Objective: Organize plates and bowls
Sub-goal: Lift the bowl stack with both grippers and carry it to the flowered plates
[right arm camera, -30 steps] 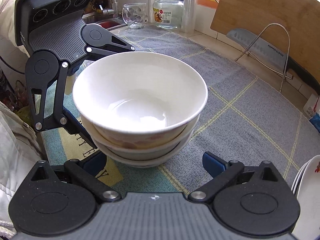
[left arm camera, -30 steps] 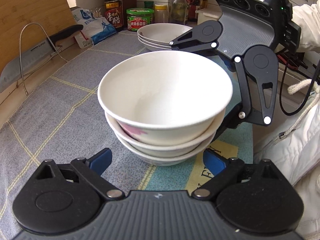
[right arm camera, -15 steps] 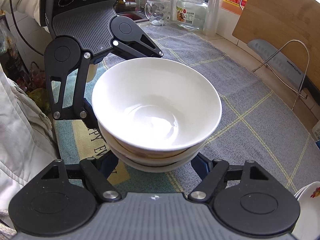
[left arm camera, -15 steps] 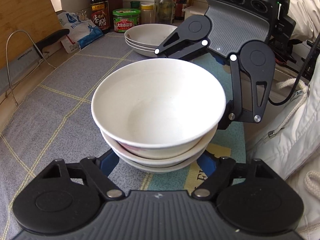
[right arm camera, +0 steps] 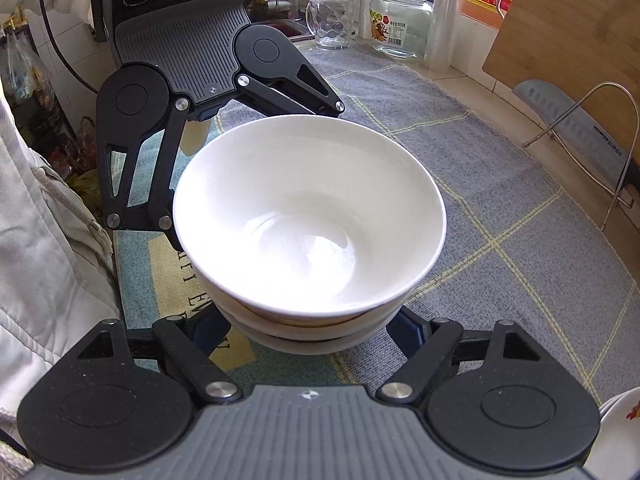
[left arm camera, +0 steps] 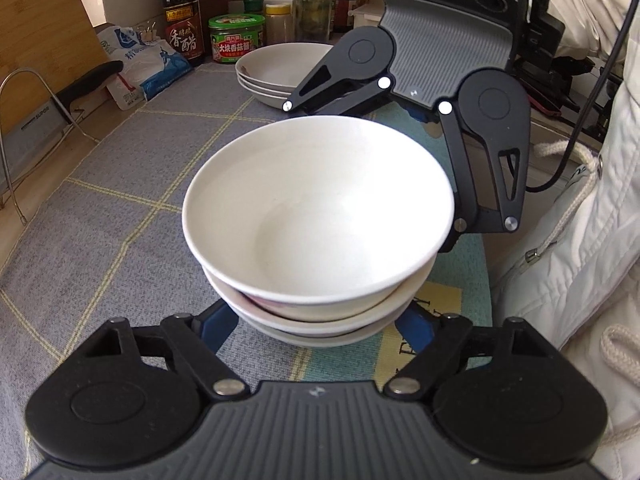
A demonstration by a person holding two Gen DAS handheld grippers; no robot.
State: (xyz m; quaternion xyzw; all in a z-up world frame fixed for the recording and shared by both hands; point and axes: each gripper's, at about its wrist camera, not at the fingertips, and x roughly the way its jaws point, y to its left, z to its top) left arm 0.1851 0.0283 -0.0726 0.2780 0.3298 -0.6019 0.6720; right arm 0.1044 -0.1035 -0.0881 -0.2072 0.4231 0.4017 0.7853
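Grey checked cloth (left arm camera: 120, 184) is covering the worktop in the left wrist view, where the left tool (left arm camera: 316, 332) is gripping the stack of bowls (left arm camera: 316, 216) low down, plates (left arm camera: 276, 68) sitting at twelve o'clock. From the right wrist, the right tool (right arm camera: 312, 332) is clasping the same stack's base from the opposite side.

Bowl stack (left arm camera: 316, 240): on the desk (left arm camera: 120, 184), between left gripper (left arm camera: 316, 330) and right gripper (right arm camera: 316, 334).
Plates (left arm camera: 276, 70): behind the stack, before the jars (left arm camera: 237, 38).
Knife rack (right arm camera: 580, 128): along the wall.
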